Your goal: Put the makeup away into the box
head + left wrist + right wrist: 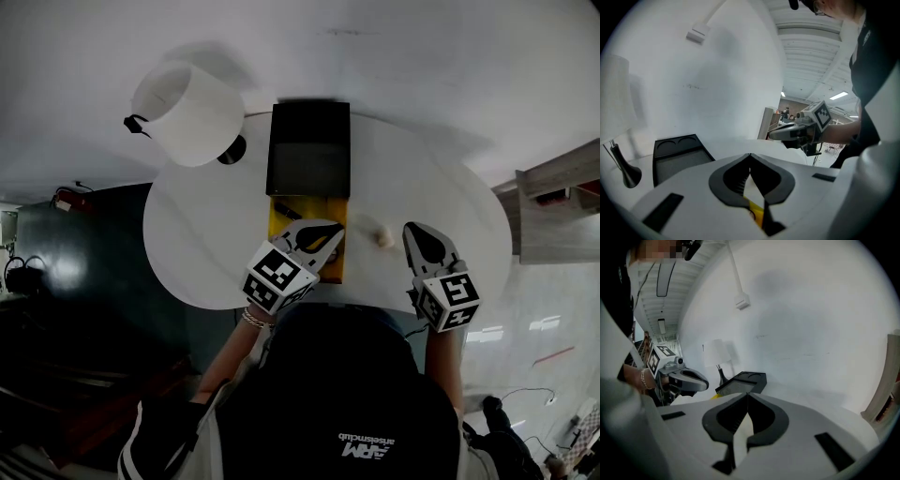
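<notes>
A box stands in the middle of the round white table (187, 234): a yellow base (277, 220) with a black lid (309, 150) opened away from me. The lid (677, 154) shows as a black tray ahead in the left gripper view. My left gripper (333, 228) hangs over the yellow base, jaws shut with nothing between them (750, 154); yellow (757, 212) shows under it. A small cream makeup item (382, 234) lies on the table between the grippers. My right gripper (412, 228) is just right of it, shut and empty (748, 393).
A white table lamp (187, 112) stands at the table's far left, its dark foot (626, 172) beside the lid. A white wall rises behind the table. A wooden shelf (562, 173) is at the right. Each gripper sees the other (797, 131) (686, 378).
</notes>
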A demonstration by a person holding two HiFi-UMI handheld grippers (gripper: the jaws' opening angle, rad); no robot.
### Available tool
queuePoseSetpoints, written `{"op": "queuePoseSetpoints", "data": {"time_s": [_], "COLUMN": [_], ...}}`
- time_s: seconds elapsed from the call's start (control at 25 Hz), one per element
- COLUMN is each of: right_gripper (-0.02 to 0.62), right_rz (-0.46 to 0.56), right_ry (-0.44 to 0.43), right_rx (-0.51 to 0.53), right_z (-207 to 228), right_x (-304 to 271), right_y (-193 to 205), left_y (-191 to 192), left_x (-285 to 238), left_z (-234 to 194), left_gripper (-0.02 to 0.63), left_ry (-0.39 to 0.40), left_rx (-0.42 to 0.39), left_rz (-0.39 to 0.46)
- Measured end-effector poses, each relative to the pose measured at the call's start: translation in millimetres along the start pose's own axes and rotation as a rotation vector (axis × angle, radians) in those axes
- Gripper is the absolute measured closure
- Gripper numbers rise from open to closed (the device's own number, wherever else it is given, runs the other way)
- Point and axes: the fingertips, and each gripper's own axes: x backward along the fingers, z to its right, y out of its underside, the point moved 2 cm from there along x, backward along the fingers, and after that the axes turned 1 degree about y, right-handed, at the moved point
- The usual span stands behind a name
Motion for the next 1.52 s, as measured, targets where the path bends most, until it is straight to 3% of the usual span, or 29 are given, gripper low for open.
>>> {"op": "queuePoseSetpoints", "data": {"time_s": [0.24,0.52,0.8,1.12,1.16,1.24,1.52], "right_gripper": [0.574,0.574,0.572,0.571,0.557,0.402,0.383], "right_rz": [-0.055,-0.146,-0.313,-0.316,-0.326,-0.368,-0.516], "right_ry": [-0.003,-0.064,-0.099,-0.110,-0.108,-0.112,-0.127], "right_rx": [0.008,0.028,0.086,0.017,0.016,0.007,-0.019], "right_z": [6,5,3,9,10,12,14], "right_x": [-2,-12,-30,-45,-46,-49,-64], "right_y": [20,49,93,109,112,120,149], "left_y": [6,17,33,44,45,46,55], "left_x": [-10,-23,-31,-34,-34,-35,-32], "left_z": [7,13,15,13,14,15,10], "left_gripper": [0.588,0.588,0.588,0.588,0.588,0.588,0.588], "left_ry": [0.014,0.018,0.010,-0.013,-0.015,-0.018,-0.054], "left_rx": [-0.013,0.013,0.050,0.095,0.097,0.109,0.144], "left_rz": [-0.037,-0.085,-0.130,-0.155,-0.158,-0.160,-0.174]}}
